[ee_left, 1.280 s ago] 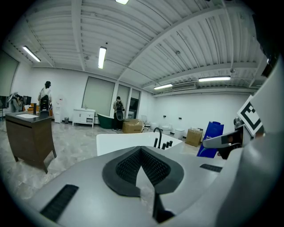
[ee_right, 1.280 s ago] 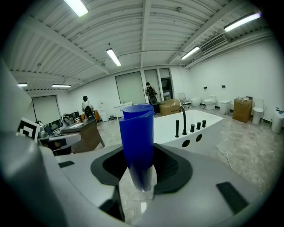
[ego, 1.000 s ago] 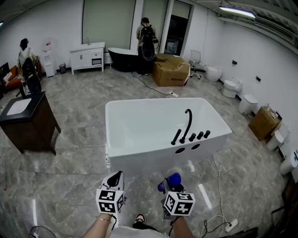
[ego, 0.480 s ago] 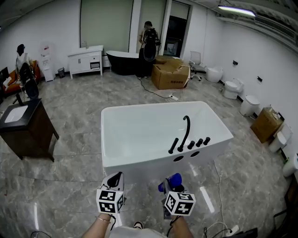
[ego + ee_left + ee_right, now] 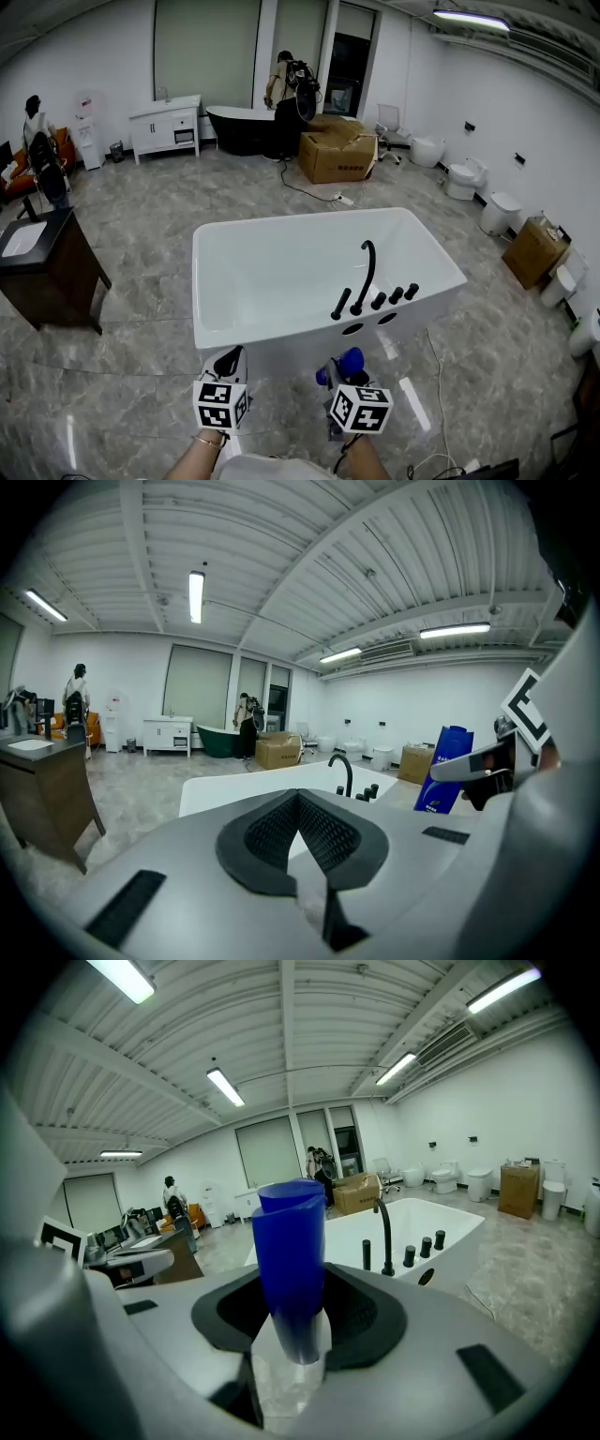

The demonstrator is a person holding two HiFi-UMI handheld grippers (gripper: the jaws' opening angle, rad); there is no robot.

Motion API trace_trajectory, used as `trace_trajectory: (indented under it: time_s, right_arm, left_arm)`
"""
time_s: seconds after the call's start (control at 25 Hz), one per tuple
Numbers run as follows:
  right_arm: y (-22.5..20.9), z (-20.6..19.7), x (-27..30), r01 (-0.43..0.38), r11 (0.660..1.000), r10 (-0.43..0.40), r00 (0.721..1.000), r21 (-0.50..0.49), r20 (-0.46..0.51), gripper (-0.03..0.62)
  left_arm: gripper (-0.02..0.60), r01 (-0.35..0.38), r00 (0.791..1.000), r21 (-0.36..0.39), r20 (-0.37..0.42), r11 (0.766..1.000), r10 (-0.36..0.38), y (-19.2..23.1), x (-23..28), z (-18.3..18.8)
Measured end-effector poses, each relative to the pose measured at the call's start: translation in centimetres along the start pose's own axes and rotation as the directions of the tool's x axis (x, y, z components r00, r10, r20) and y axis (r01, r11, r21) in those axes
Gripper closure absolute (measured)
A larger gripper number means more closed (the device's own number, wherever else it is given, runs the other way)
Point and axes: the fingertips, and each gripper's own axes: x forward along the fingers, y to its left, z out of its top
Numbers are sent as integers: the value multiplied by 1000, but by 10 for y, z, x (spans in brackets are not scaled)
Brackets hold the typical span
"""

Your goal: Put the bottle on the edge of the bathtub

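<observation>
Showroom floor, from my head camera: my right tongs [image 5: 296, 1321] are clamped on a blue bottle [image 5: 291, 1251]. Their dark pads press its lower part from either side, and it stands upright between them. (The jaws sit fairly wide, since the bottle fills the gap.) My left tongs [image 5: 298, 794] are closed and carry nothing, the two pads meeting at a point. Both tongs hang low in front of me, side by side and apart, each with its marker cube showing.

The bottle is held above the grey marble floor [image 5: 131, 375], near the white tub [image 5: 272, 342] but not touching it. It has not been set on the rim. From above it shows just in front of the tub's near wall, below the stretch of rim where a curved black tap [image 5: 362, 272] and a row of black knobs [image 5: 394, 296] stand. In the left tongs' view the bottle appears at the right, with the tub and tap to its left.

The tub stands alone in the middle of the room. To its left is a dark cabinet [image 5: 52, 272] with a pale top. Behind the tub, well apart, lies a large cardboard box [image 5: 337, 157]. Beyond that a person [image 5: 283, 89] stands by a black tub [image 5: 239, 127]. Toilets [image 5: 461, 176] line the right wall.
</observation>
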Motion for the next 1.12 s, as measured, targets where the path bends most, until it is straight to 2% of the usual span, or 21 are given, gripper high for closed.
trace_trajectory:
  time_s: [0.64, 1.12]
  right_arm:
    - [-27, -11, 3, 51, 998, -49, 998, 29, -49, 422]
    - [-34, 21, 43, 79, 997, -78, 996, 12, -30, 422]
  left_arm:
    - [575, 41, 998, -45, -50, 998, -43, -13, 29, -13]
    - [575, 82, 997, -34, -12, 996, -82, -1, 84, 11]
